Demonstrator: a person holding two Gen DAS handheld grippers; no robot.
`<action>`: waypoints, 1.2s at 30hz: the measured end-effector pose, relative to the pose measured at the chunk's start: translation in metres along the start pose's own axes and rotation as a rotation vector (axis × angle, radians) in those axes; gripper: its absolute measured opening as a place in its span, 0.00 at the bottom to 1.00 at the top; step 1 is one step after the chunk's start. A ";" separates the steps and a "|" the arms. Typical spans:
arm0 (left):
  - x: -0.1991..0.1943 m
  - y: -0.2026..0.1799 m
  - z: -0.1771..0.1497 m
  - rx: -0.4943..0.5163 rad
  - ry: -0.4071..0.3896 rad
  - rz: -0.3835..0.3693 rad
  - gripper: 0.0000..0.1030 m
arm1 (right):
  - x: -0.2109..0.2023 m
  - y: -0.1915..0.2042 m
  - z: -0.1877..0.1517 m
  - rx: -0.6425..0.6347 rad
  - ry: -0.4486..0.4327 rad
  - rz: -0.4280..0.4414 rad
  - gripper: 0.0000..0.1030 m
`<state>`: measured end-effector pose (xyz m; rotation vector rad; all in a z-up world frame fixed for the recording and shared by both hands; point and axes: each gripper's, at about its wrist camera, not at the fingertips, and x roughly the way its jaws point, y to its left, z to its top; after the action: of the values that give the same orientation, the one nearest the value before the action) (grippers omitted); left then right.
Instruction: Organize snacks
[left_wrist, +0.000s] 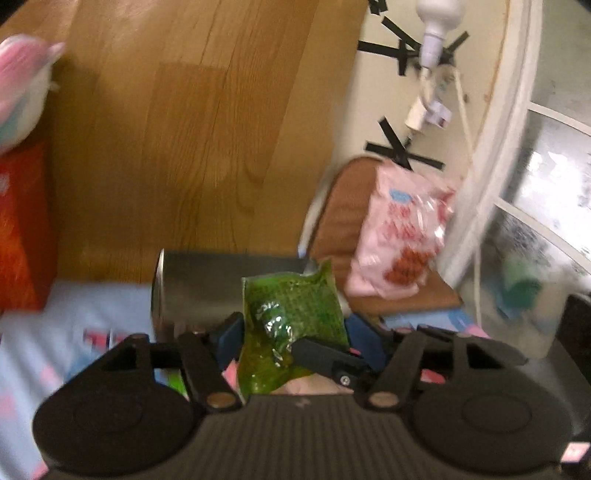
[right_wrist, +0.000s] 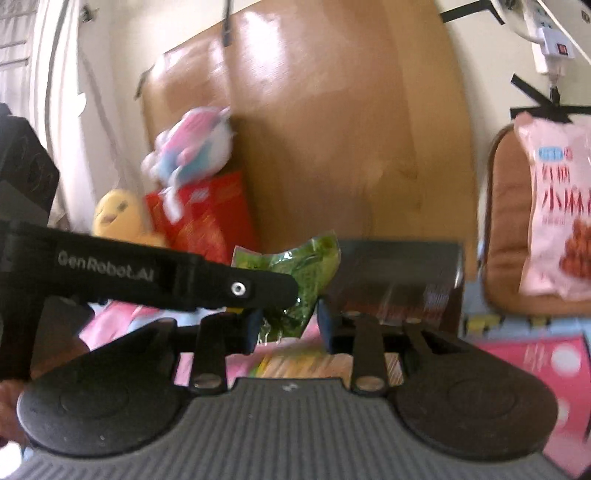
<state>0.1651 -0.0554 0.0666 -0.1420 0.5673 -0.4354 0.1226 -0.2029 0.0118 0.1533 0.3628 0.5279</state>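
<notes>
Crinkly green snack packet (left_wrist: 291, 325), glossy translucent film, pinched between both claws above the patterned foam mat (left_wrist: 74, 332). Left gripper (left_wrist: 291, 332) clamped on its lower half; right gripper (right_wrist: 286, 321) with blue pads either side of the same film, contact too blurred to tell. Behind the packet, dark flat-sided box (right_wrist: 399, 280). Near the mat's right edge, puffy pink snack bag (right_wrist: 557, 206) leaning on a brown padded cushion (right_wrist: 506, 221). Smooth wooden board (left_wrist: 184, 129) upright behind.
</notes>
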 end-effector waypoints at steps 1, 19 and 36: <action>0.013 0.000 0.010 0.005 -0.008 0.011 0.63 | 0.009 -0.005 0.007 0.003 -0.004 -0.011 0.35; 0.010 0.030 -0.033 -0.145 0.011 0.016 0.81 | -0.006 -0.040 -0.052 -0.012 0.127 -0.077 0.77; -0.019 0.015 -0.069 -0.205 0.082 -0.029 0.84 | -0.065 -0.112 -0.080 0.780 0.193 0.164 0.30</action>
<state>0.1181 -0.0344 0.0141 -0.3299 0.6909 -0.4122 0.0926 -0.3282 -0.0694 0.8952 0.7381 0.5416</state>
